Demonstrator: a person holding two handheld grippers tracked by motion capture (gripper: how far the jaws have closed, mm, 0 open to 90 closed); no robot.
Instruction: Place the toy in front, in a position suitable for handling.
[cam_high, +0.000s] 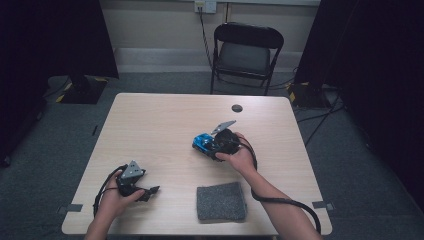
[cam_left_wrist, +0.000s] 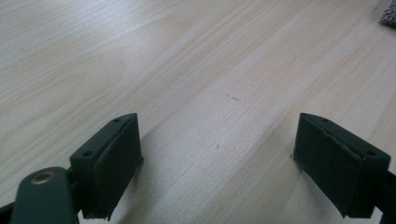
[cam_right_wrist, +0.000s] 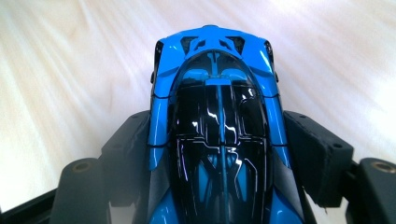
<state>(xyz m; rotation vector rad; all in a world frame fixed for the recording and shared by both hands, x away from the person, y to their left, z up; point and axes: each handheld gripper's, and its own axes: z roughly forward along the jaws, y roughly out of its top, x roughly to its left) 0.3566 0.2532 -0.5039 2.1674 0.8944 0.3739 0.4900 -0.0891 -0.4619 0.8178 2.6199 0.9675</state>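
Near edge: grey fuzzy square cloth pad (cam_high: 221, 201) lies flat on pale wood table (cam_high: 160, 125).

Left gripper (cam_high: 150, 191) rests low, 2 jaws spread wide, nothing between.

Farther, mid-table: right gripper (cam_right_wrist: 217, 149) pinches shiny blue and black toy car (cam_right_wrist: 215, 135) by both sides.

Risk: slick car sides, weak squeeze, car may slip out and drop onto table.

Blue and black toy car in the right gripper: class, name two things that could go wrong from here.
1. The glossy blue and black toy car is clamped by its smooth sides in the right gripper; it could slip out and hit the pale wooden table.
2. If carried toward the grey felt pad, it might snag the pad's edge.
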